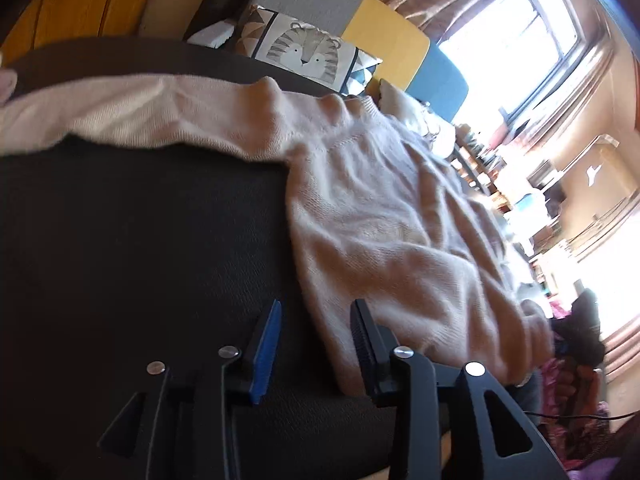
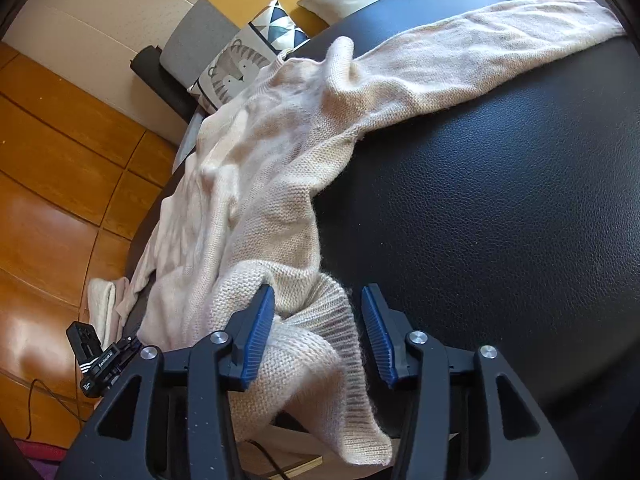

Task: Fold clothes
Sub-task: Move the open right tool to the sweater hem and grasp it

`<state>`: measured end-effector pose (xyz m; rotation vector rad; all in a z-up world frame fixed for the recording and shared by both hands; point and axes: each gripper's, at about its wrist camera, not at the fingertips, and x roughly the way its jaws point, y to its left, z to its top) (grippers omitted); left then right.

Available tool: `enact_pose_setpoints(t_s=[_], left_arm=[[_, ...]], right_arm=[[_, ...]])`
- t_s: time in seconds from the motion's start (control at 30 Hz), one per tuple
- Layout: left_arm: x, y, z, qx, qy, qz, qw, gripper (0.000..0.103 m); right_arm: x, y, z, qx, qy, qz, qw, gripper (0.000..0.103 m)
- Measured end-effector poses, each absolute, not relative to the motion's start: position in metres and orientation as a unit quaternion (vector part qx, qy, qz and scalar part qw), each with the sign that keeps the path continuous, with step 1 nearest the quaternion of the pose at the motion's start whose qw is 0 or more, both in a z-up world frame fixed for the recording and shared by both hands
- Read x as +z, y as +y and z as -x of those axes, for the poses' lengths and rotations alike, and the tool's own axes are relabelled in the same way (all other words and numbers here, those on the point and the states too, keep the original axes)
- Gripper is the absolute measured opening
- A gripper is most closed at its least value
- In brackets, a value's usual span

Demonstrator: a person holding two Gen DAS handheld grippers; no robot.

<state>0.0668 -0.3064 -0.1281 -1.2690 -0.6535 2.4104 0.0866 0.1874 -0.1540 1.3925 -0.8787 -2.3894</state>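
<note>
A pale pink knit sweater (image 2: 260,168) lies crumpled on a black leather surface (image 2: 500,220). One sleeve (image 2: 480,52) stretches out flat toward the far right. The ribbed hem (image 2: 320,320) hangs over the near edge. My right gripper (image 2: 318,296) is open, and the hem lies loose between its blue pads without being pinched. In the left wrist view the sweater (image 1: 380,220) spreads across the right half of the black surface (image 1: 140,260), with a sleeve (image 1: 140,112) running left. My left gripper (image 1: 316,312) is open at the sweater's near edge, gripping nothing.
Behind the surface stands a sofa with a tiger-print cushion (image 2: 232,72) (image 1: 304,52). Wooden floor (image 2: 60,180) lies to the left, with a white cloth (image 2: 104,304) and a small black device (image 2: 100,360) with a cable. A bright window (image 1: 520,28) and shelves (image 1: 500,184) are on the right.
</note>
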Motion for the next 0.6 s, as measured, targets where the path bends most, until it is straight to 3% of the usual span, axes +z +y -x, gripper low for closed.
enact_pose_setpoints(t_s=[0.23, 0.37, 0.6], left_arm=[[-0.131, -0.289, -0.075, 0.834, -0.229, 0.445, 0.234, 0.049], [-0.13, -0.264, -0.068, 0.846, -0.201, 0.431, 0.24, 0.056], [-0.133, -0.241, -0.051, 0.848, -0.219, 0.411, 0.252, 0.057]], right_arm=[[-0.151, 0.172, -0.097, -0.825, -0.243, -0.486, 0.154, 0.054], [-0.151, 0.168, -0.1, -0.832, -0.235, -0.477, 0.158, 0.061], [-0.15, 0.154, -0.101, -0.836, -0.221, -0.474, 0.164, 0.061]])
